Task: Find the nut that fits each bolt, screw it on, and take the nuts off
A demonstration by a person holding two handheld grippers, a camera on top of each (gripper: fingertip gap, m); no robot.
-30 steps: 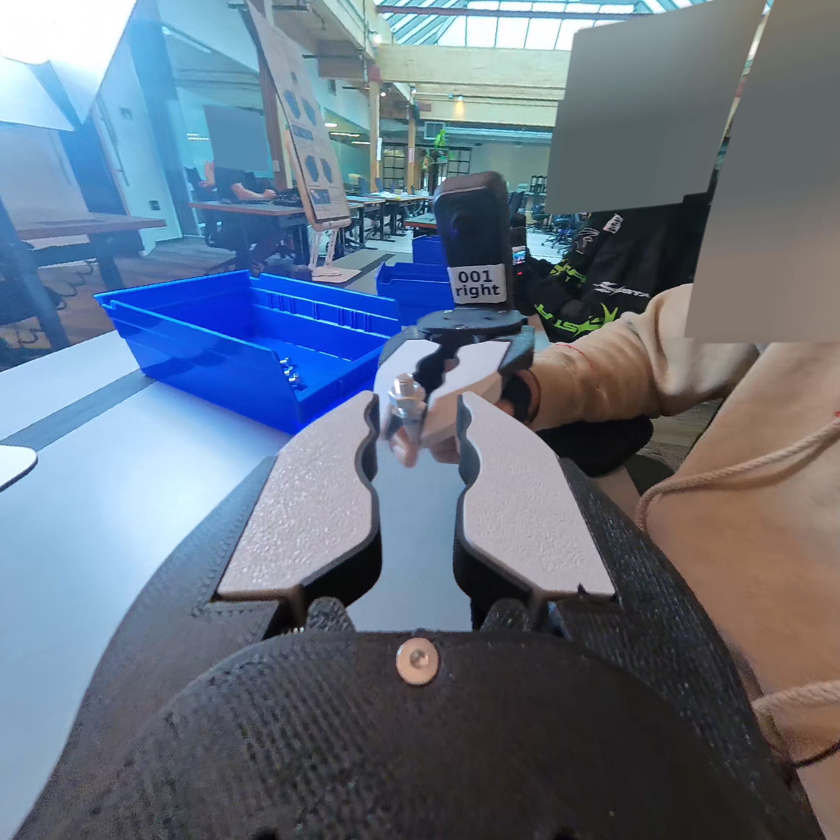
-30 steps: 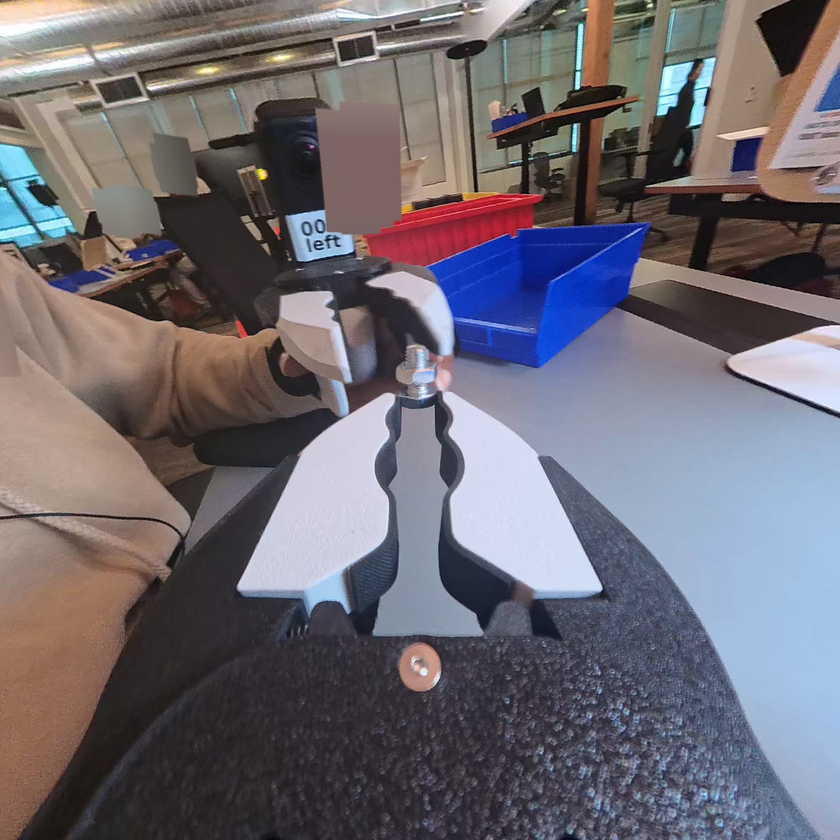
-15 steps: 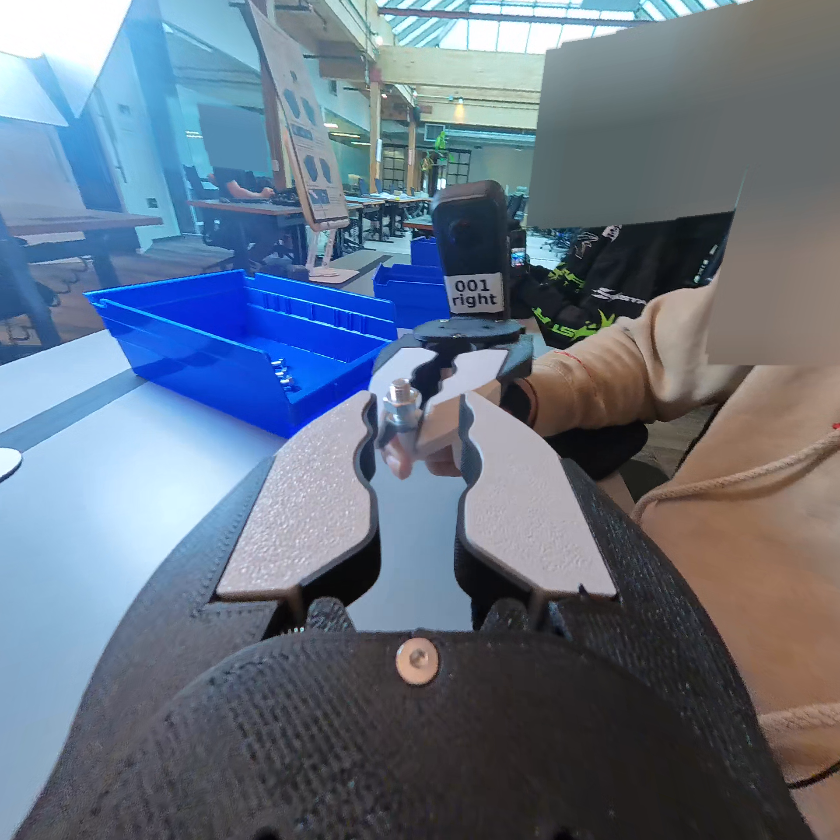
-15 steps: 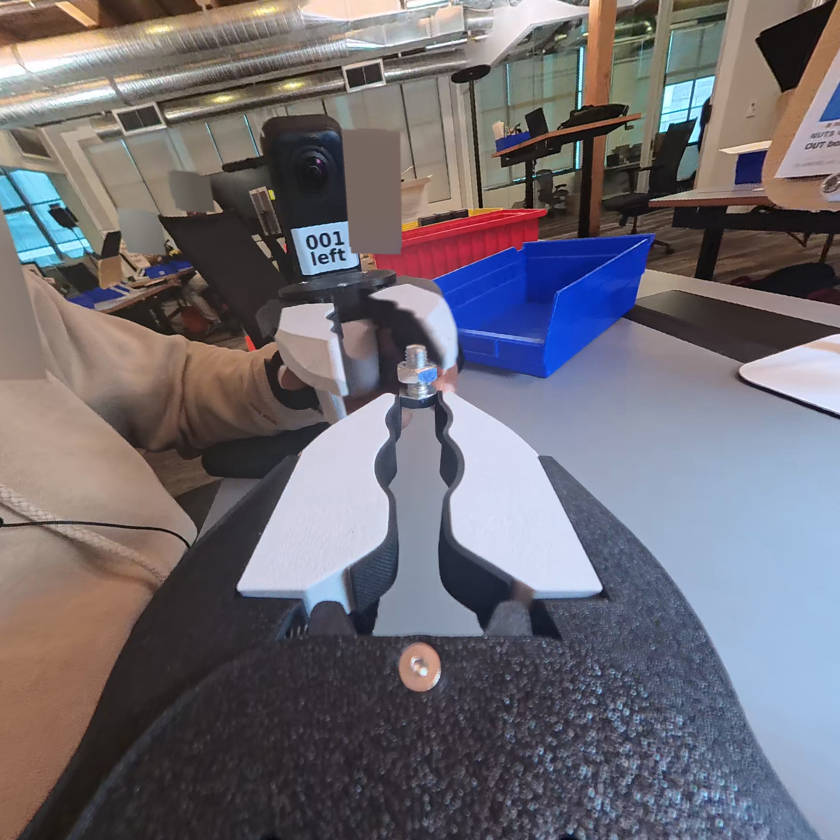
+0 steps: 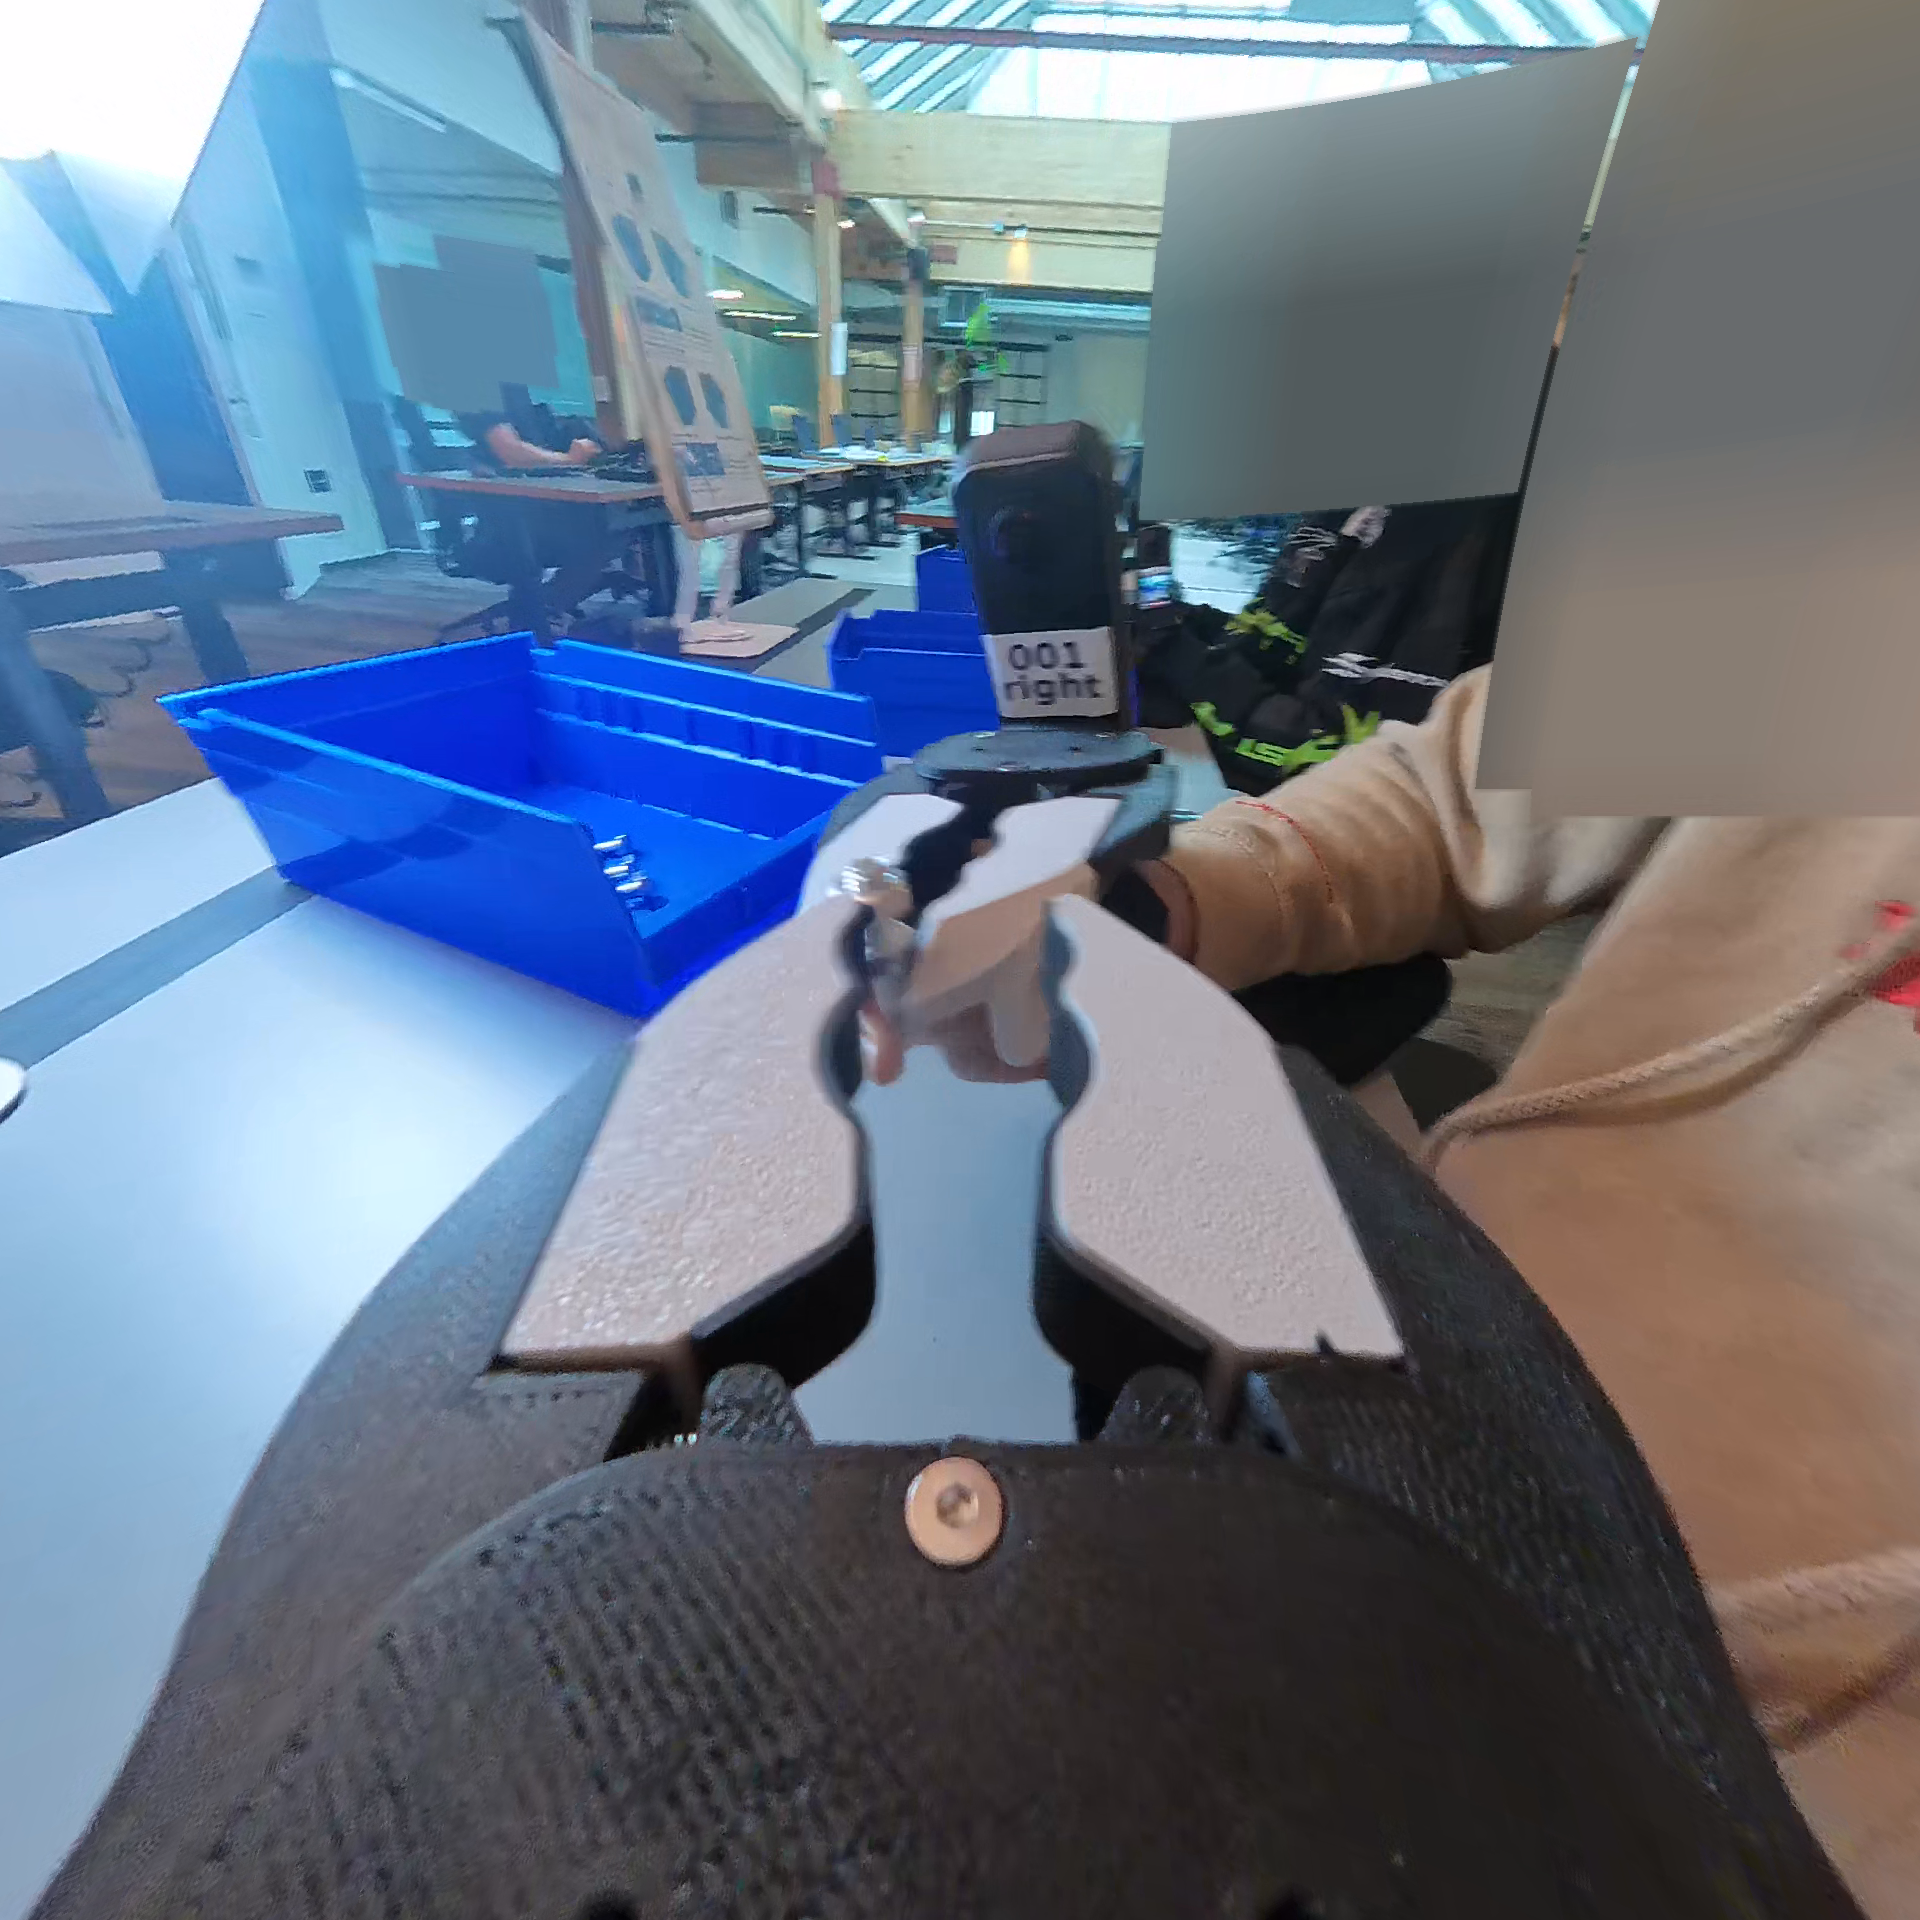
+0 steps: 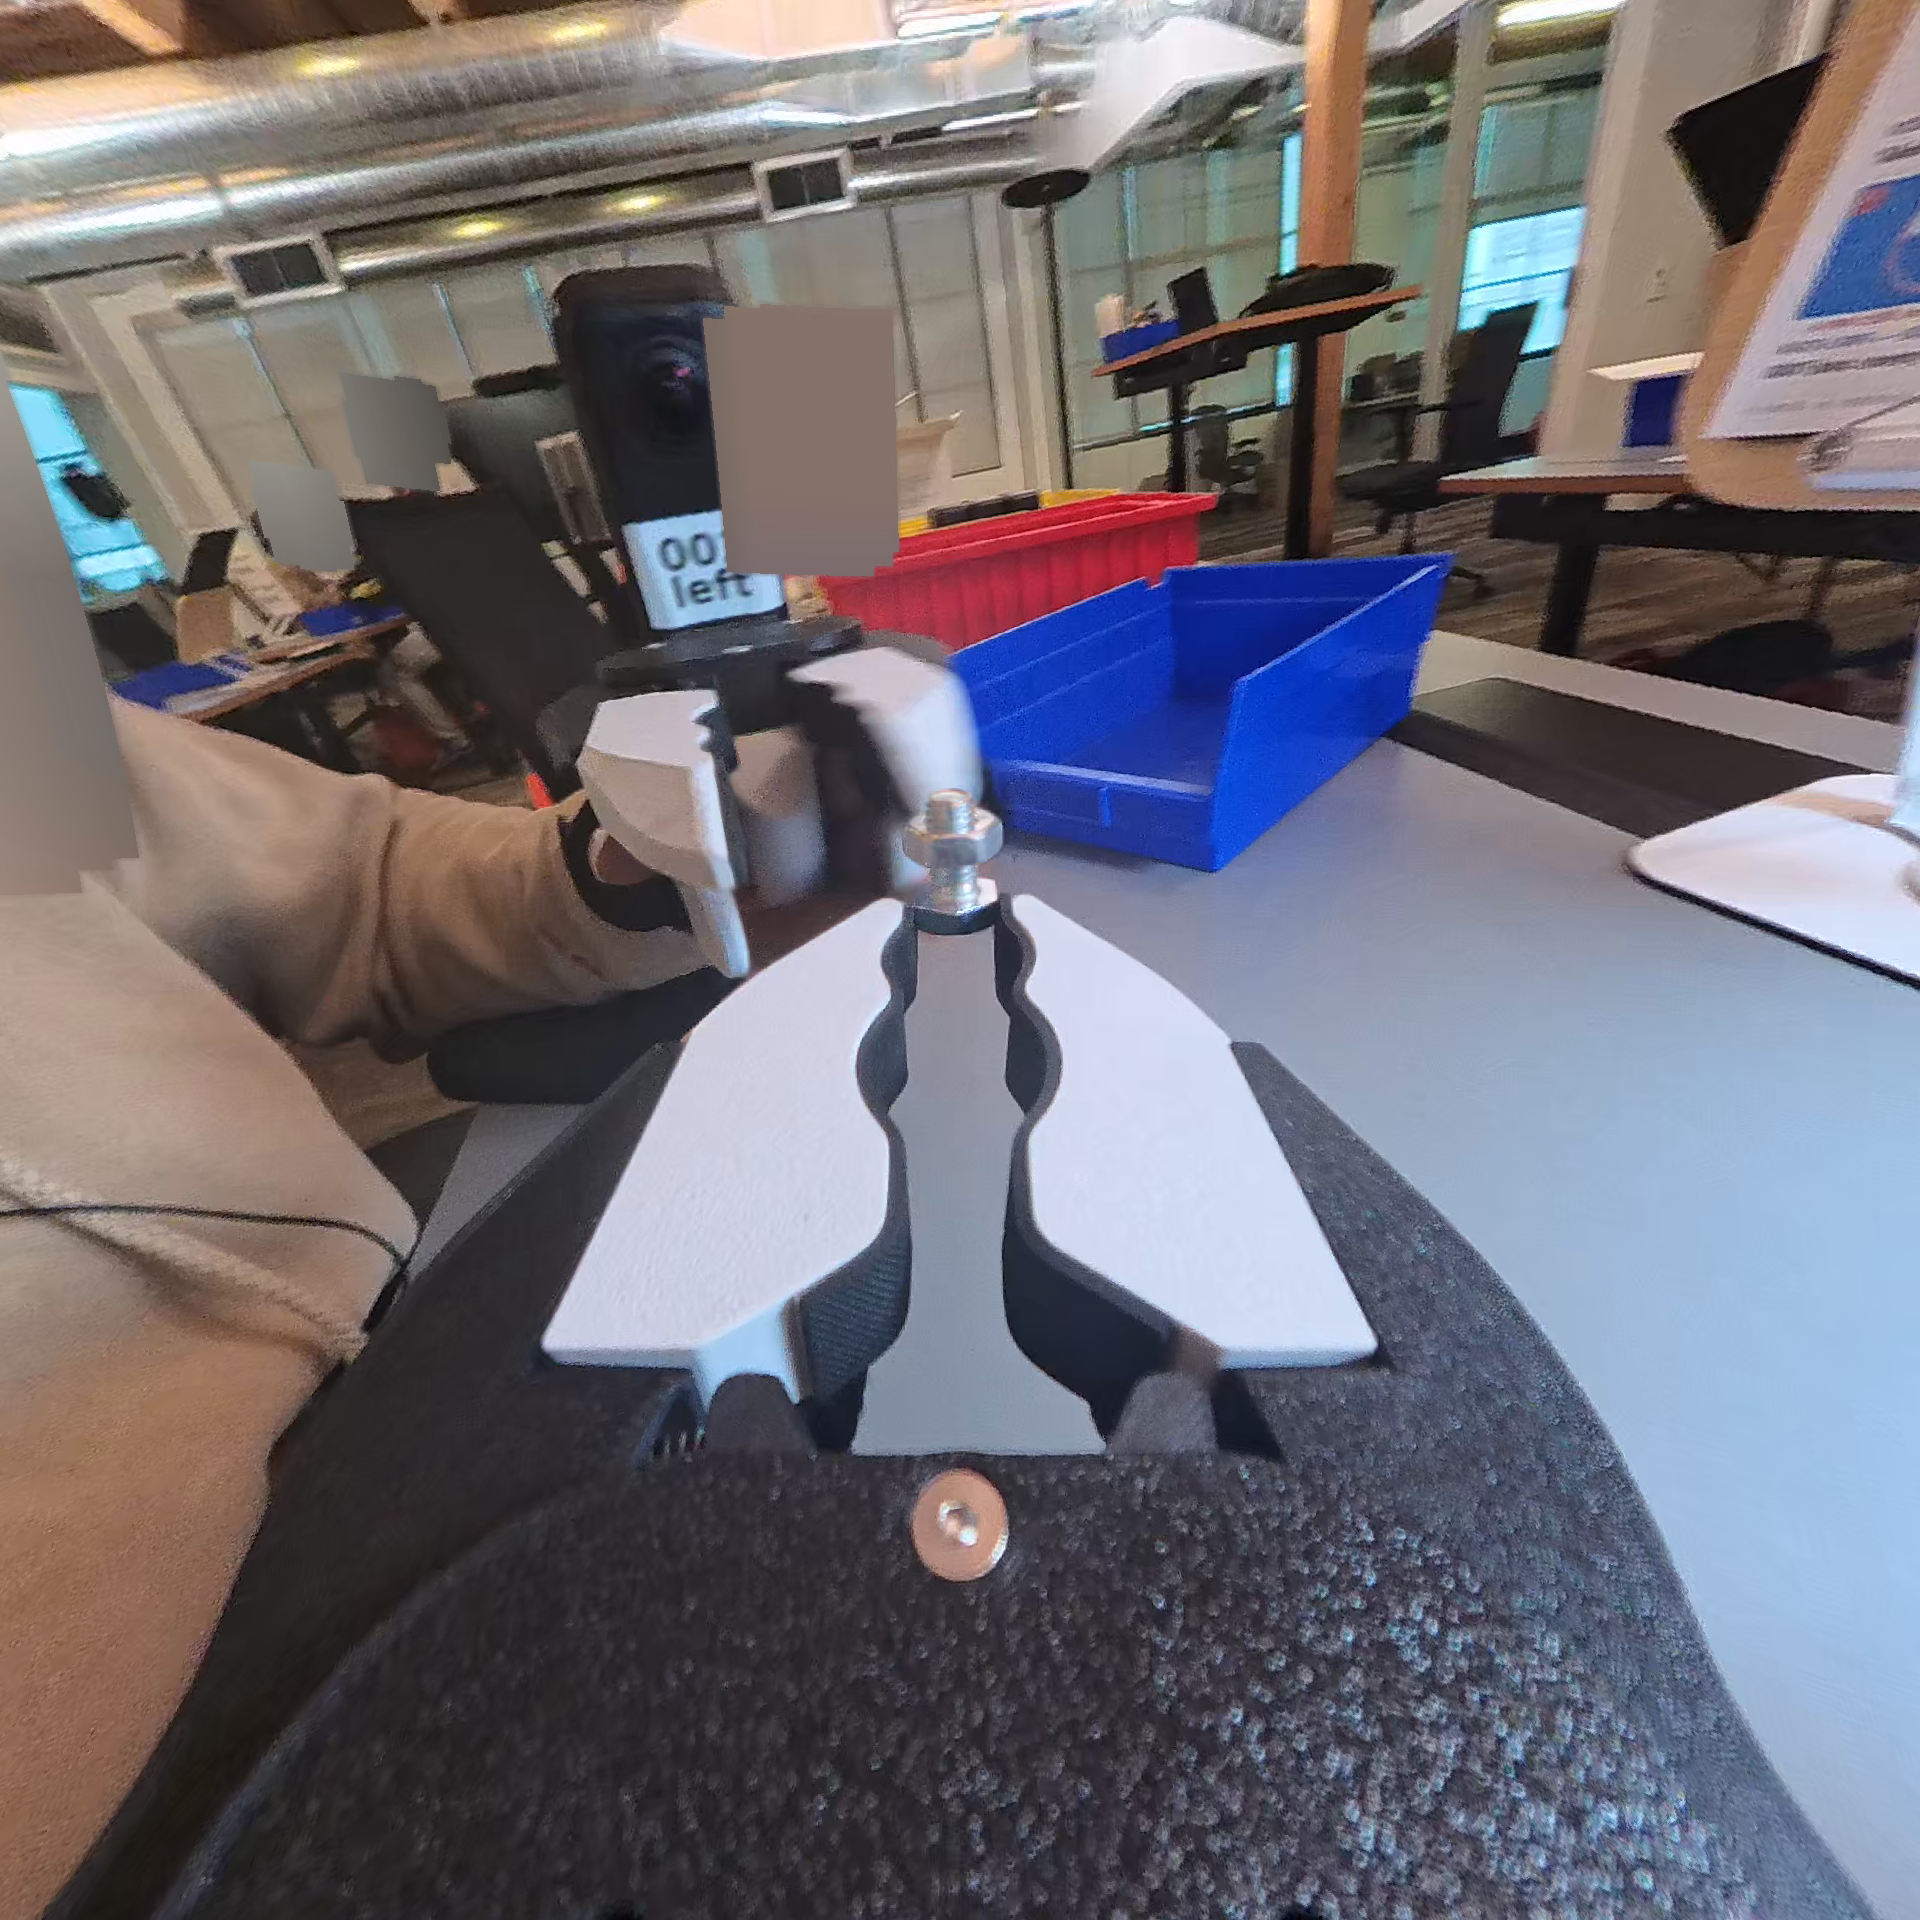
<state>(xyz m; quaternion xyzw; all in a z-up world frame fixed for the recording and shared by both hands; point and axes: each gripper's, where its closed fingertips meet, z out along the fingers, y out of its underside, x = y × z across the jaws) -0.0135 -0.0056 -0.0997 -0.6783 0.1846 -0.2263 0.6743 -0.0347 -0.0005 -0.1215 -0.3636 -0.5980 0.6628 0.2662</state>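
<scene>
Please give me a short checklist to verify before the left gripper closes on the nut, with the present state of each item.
1. Bolt gripped by its head in the right gripper: ok, it stands upright.
2. Nut on the thread: ok, near the top of the bolt.
3. Left gripper open: ok, a clear gap shows between its fingers.
4. Nut centred between the left fingers: not ok, it sits against the left finger, not in the middle.
5. Thread engagement depth: cannot tell.
6. Table below: ok, the blue bin stands apart.
</scene>
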